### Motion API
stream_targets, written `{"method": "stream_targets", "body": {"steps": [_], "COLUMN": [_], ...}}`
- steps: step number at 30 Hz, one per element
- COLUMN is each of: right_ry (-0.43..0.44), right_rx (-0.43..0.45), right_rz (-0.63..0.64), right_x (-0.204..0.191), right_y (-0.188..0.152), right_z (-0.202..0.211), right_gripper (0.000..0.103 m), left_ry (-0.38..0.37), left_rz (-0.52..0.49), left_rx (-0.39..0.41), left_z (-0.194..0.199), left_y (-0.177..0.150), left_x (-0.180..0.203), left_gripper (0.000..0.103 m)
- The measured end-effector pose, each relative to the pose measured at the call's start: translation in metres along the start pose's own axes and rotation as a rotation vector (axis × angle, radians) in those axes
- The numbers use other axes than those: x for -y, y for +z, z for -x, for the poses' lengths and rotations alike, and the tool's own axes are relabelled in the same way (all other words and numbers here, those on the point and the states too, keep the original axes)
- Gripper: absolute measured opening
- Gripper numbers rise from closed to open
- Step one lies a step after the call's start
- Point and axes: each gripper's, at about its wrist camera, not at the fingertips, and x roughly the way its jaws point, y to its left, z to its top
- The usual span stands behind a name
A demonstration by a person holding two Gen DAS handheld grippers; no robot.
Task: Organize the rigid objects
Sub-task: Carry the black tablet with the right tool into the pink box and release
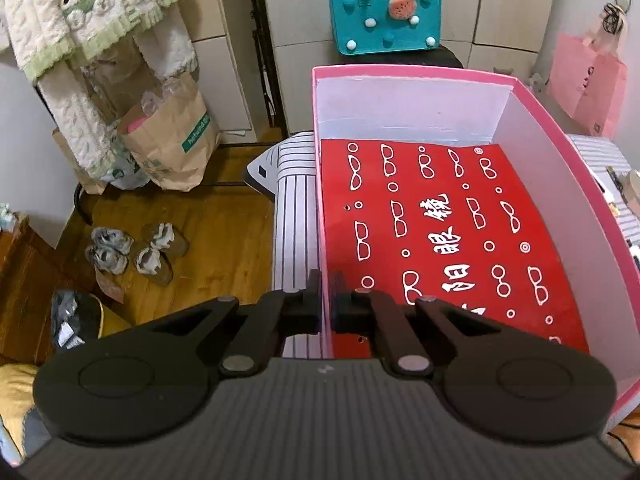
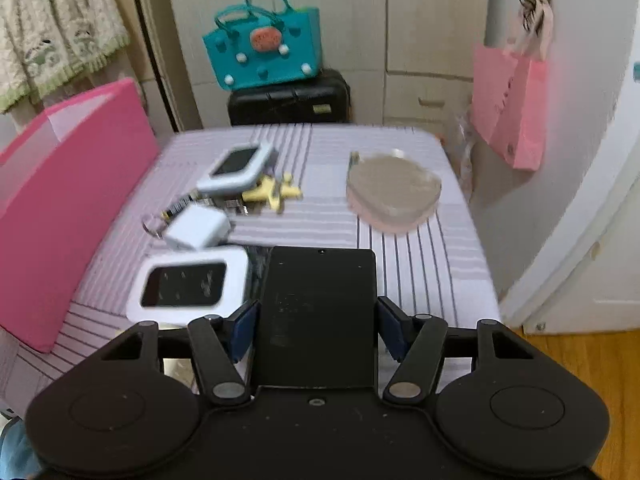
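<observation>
The left tool (image 1: pixel 326 300) is pressed together on the near left wall of the pink box (image 1: pixel 568 152), one finger outside the wall and one inside; the box stands open-topped directly ahead of this tool, on the striped counter (image 1: pixel 294 208); a red sheet (image 1: pixel 440 232) printed with white spectacle outlines covers the box floor, ahead and to the right of the fingers; a teal bag (image 1: pixel 384 20) stands beyond the box.

The right tool (image 2: pixel 318 320) pinches a flat black rectangular device (image 2: pixel 318 312) between its blue pads (image 2: pixel 244 326), one pad on each long edge; the device extends forward from the tool, above the counter (image 2: pixel 420 264); the picture is blurred.

Just left of the held device lies a white-framed screen unit (image 2: pixel 188 286); ahead of that, a small white block (image 2: pixel 198 227); farther ahead, a second white-framed unit (image 2: pixel 238 170) with a yellow star-shaped piece (image 2: pixel 274 194) touching its near right side; small dark items between these cannot be identified; ahead and right of the tool, apart from the cluster, a translucent pinkish lidded container (image 2: pixel 394 192).

The pink box (image 2: pixel 72 200) stands at the far left of the right tool; a pink paper bag (image 2: pixel 512 108) hangs well to its right.
</observation>
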Motion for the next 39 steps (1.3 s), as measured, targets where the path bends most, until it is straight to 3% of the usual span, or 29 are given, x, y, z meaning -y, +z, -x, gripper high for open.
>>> {"method": "stream_targets", "body": {"steps": [4, 11, 14, 17, 23, 29, 36, 39], "right_ry": [0.11, 0.364, 0.497, 0.604, 0.567, 0.559, 0.516, 0.445], "right_rx": [0.042, 0.105, 0.085, 0.001, -0.196, -0.318, -0.355, -0.308], "right_rz": [0.034, 0.202, 0.307, 0.366, 0.379, 0.347, 0.318, 0.37], "right_x": [-0.005, -0.058, -0.093, -0.135, -0.216, -0.254, -0.273, -0.284], "right_y": [0.02, 0.079, 0.108, 0.135, 0.165, 0.168, 0.16, 0.156], "right_z": [0.012, 0.031, 0.034, 0.019, -0.054, -0.104, -0.132, -0.137], "right_gripper": [0.067, 0.067, 0.067, 0.067, 0.067, 0.067, 0.067, 0.067], "left_ry": [-0.01, -0.023, -0.023, -0.039, -0.076, -0.095, -0.106, -0.108], "left_rz": [0.052, 0.079, 0.061, 0.071, 0.085, 0.068, 0.058, 0.056], "left_rx": [0.003, -0.02, -0.024, -0.028, -0.032, -0.035, -0.02, -0.02], "left_z": [0.002, 0.001, 0.001, 0.001, 0.0, -0.005, -0.005, -0.003], "left_y": [-0.002, -0.004, -0.004, -0.004, -0.004, -0.004, -0.01, -0.013], "left_x": [0.0, 0.0, 0.003, 0.002, -0.004, -0.007, -0.003, -0.002], "left_gripper": [0.004, 0.005, 0.005, 0.006, 0.008, 0.009, 0.01, 0.01]}}
